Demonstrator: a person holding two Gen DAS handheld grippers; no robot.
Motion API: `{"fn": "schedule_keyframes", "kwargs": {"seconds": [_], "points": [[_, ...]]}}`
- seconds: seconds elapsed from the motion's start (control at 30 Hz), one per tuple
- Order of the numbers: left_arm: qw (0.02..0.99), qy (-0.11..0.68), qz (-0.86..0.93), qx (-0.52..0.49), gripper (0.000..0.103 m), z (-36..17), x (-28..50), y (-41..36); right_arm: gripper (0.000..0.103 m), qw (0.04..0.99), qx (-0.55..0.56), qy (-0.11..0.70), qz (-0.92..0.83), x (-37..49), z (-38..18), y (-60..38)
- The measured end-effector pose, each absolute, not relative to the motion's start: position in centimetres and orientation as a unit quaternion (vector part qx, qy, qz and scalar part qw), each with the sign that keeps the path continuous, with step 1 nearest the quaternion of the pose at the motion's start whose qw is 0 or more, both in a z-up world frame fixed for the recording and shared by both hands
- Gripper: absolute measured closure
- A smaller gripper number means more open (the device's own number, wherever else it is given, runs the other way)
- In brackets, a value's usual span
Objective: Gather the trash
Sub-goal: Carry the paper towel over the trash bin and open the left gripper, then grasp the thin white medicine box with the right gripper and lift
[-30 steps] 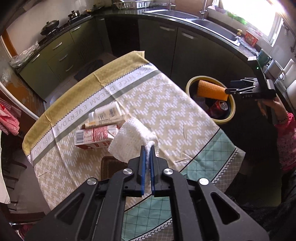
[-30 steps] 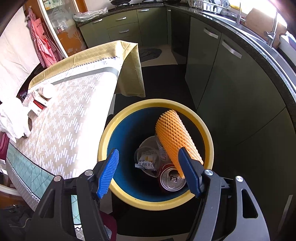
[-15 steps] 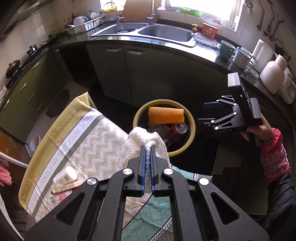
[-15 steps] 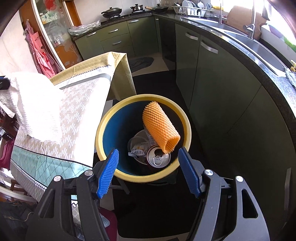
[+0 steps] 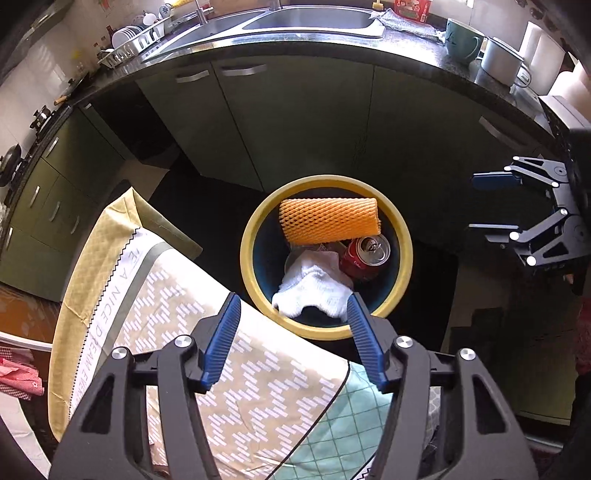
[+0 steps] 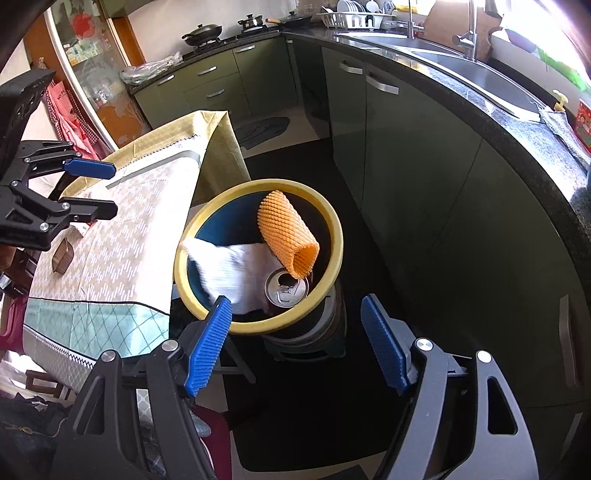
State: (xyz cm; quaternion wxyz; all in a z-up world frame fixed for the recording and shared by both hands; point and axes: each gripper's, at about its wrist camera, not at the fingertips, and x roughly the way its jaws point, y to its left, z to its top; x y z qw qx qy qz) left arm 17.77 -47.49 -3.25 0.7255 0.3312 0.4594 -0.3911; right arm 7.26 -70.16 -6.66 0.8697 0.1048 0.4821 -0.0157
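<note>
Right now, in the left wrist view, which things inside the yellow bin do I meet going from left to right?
White crumpled paper towel → red soda can. The orange foam net sleeve lies across above both, so it has no clear place in the order.

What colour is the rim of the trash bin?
Yellow rim, dark blue inside; the left wrist view shows it best.

Black linkage grippers, silver screws, ribbed blue pads on the fingers (image 5: 221, 341).

A home kitchen was shown — green cabinets (image 6: 406, 155) were set under a dark curved worktop (image 6: 517, 122), with a steel sink (image 5: 306, 20), a dish rack (image 6: 351, 18) and pans (image 6: 201, 33) on a hob — beside a cloth-covered table (image 5: 258, 387).
</note>
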Motion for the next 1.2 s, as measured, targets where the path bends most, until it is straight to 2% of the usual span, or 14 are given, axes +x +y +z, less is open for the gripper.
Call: {"fn": "schedule_keyframes", "kwargs": {"seconds": [0.3, 0.47, 0.63, 0.8, 0.9, 1.2], "points": [[0.778, 0.440, -0.363, 0.266, 0.045, 2.9, 15.4, -35.0, 0.031, 0.866, 0.061, 0.493, 0.064, 12.2, -6.2, -64.2], [0.821, 0.445, -0.292, 0.207, 0.042, 5.1, 15.4, -25.4, 0.031, 0.860, -0.001, 0.489, 0.146, 17.5, -4.8, -55.8], [0.843, 0.464, -0.216, 0.166, 0.039, 4.6, 15.7, -17.2, 0.032, 0.849, -0.064, 0.475, 0.221, 22.5, -3.8, -46.1], [0.846, 0.481, -0.183, 0.136, 0.039, 3.0, 15.9, -11.8, 0.043, 0.830, -0.109, 0.472, 0.276, 28.0, -3.7, -37.2], [0.843, 0.491, -0.181, 0.125, 0.039, 2.0, 16.0, -10.0, 0.046, 0.814, -0.154, 0.479, 0.291, 30.7, -4.5, -32.9], [0.833, 0.506, -0.191, 0.117, 0.039, 0.0, 16.4, -8.4, 0.060, 0.776, -0.239, 0.505, 0.292, 33.1, -7.8, -29.8]]}}
